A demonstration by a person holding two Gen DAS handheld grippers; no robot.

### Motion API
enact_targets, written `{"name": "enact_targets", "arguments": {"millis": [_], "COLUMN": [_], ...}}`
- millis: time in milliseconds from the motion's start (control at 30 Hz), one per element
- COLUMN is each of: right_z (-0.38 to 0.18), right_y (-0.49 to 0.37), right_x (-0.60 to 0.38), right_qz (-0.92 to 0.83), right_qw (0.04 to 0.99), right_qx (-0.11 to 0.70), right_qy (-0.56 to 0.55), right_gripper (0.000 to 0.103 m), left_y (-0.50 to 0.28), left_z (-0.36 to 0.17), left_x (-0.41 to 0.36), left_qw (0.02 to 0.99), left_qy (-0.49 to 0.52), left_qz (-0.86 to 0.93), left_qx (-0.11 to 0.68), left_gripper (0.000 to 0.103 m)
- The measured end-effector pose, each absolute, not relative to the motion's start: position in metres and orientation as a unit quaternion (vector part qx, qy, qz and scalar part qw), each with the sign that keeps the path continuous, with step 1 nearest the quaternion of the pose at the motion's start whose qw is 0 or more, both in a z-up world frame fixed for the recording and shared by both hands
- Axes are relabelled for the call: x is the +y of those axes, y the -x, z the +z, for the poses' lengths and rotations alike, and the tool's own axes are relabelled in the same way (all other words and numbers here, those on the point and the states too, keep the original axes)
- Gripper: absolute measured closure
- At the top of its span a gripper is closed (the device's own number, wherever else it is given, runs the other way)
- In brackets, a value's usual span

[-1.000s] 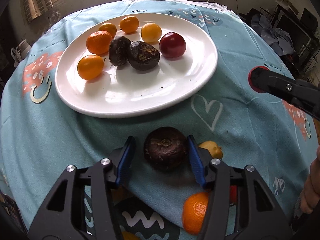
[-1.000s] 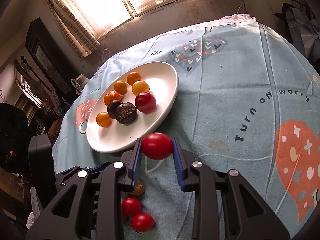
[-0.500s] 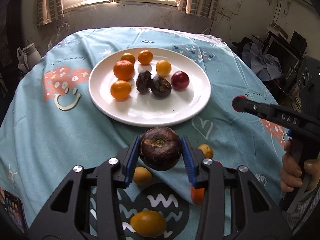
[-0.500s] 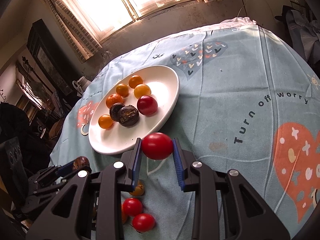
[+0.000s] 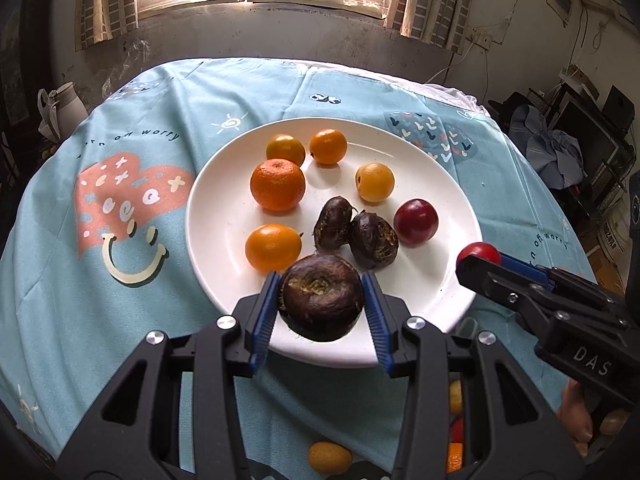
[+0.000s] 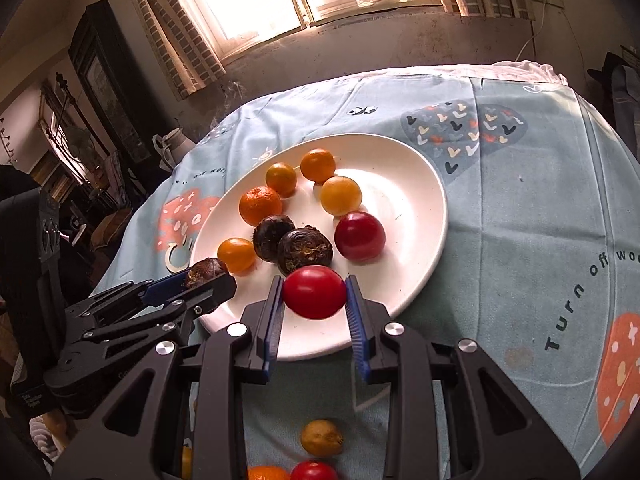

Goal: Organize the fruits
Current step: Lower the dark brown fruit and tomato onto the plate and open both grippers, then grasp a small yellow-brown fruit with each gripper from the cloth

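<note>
Two handheld tools hover over the near edge of a white plate (image 5: pixel 452 184) on a bench draped in a pale blue printed tablecloth (image 5: pixel 132 280). The left tool (image 5: pixel 320 300) is clenched on a dark brown, wrinkled fruit (image 5: pixel 322 298); the right tool (image 6: pixel 314 294) grips a red tomato (image 6: pixel 314 291) between its blue pads.

The plate holds eight pieces: a mandarin (image 5: pixel 277 184), three small orange fruits (image 5: pixel 273 247) (image 5: pixel 285 149) (image 5: pixel 328 146), a yellow fruit (image 5: pixel 375 182), a dark red fruit (image 5: pixel 416 222), and two dark brown fruits (image 5: pixel 333 223) (image 5: pixel 374 239) touching at the centre.

More fruit lies on the cloth below the tools, off the plate: a yellowish one (image 6: pixel 321 437), another red tomato (image 6: pixel 313 471) and part of an orange one (image 6: pixel 267 473) at the frame's bottom edge.
</note>
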State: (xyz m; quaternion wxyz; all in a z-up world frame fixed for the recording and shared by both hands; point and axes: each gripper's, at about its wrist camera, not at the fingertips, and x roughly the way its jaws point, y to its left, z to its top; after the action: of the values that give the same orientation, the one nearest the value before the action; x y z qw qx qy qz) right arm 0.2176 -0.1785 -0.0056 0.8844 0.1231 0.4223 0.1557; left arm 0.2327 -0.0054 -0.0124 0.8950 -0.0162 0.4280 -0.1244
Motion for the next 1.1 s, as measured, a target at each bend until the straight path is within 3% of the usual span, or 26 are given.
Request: {"name": "enact_targets", "arguments": {"millis": [100,167,200,567,1100], "right_z": [-0.016,-0.015,-0.012,0.016,0.004], "right_y": [-0.225,-0.225,-0.222,-0.161,-0.122], "right_x": [-0.179,-0.182,-0.185,-0.215,-0.242], "right_qz": [0.151,0.147,0.143,0.157,0.136], "right_qw": [0.878,0.881,0.885,0.903,0.897], "right_qx": [0.436,0.432,0.422,0.367,0.369], "right_qy": [-0.126,-0.128,-0.131,-0.161,-0.202], "right_gripper": [0.068,0.055,0.041,0.040,0.040], "left_y": [-0.236,-0.235,-0.234,-0.193,-0.134], "left_z": [-0.016,-0.015,-0.014,-0.010,-0.043], "left_x": [-0.005,-0.002,0.001,0.026,0.024], "left_qw": [0.892,0.895,0.898,0.912,0.887], "left_qy": [0.019,0.023,0.026,0.026,-0.039], "left_qz": [-0.126,-0.121,-0.119,-0.096,-0.146], "left_qx": [0.433,0.428,0.423,0.398,0.435], "left_gripper": [0.059,0.049,0.044,0.036,0.038]}}
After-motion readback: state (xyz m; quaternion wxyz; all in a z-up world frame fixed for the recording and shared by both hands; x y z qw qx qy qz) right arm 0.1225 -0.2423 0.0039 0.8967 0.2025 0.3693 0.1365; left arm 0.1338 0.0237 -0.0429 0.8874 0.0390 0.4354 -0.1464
